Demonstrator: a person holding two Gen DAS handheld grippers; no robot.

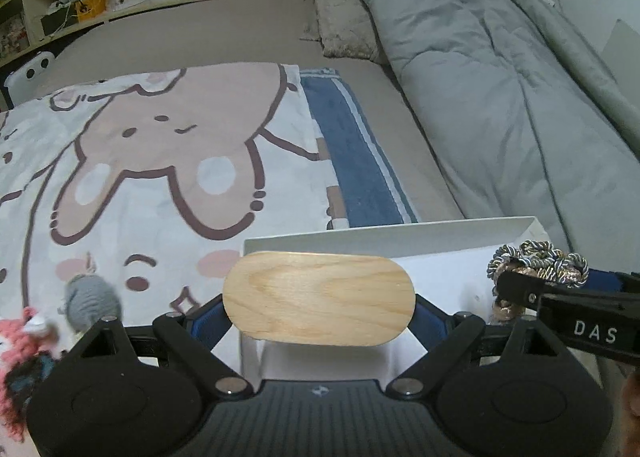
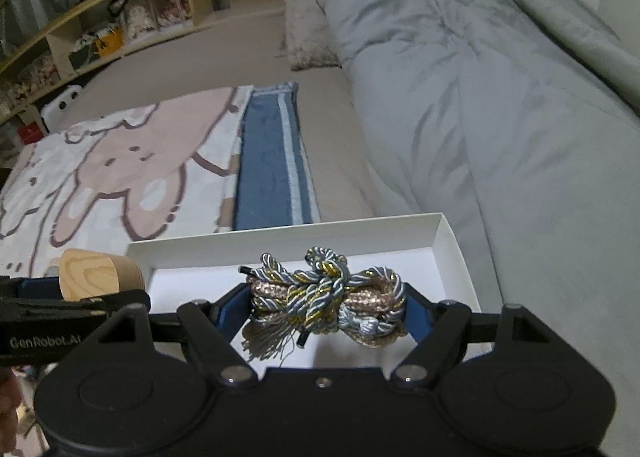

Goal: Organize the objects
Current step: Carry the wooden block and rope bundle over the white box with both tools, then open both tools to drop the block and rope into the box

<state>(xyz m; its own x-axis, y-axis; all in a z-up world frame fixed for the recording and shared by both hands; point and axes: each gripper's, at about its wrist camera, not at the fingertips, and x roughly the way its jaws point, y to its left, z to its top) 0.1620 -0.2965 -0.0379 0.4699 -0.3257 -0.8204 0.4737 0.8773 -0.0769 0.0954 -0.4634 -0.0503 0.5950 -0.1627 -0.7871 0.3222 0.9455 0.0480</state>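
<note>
Tools over the white box on the bed, each clamped on its load.
Your left tool grips a smooth oval wooden block at the box's left edge; your right tool pinches a knotted bundle of twisted grey, gold and glittery cord, tassel hanging, above the box's floor.

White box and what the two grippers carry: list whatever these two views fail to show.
- White box: its near wall is hidden behind the right gripper in the right wrist view.
- Wooden oval block: underside unseen in the left wrist view; the left gripper covers its ends.
- Cord bundle: cord count unclear, tangled.
- Knitted toys: blurred, cut by the left edge.
</note>
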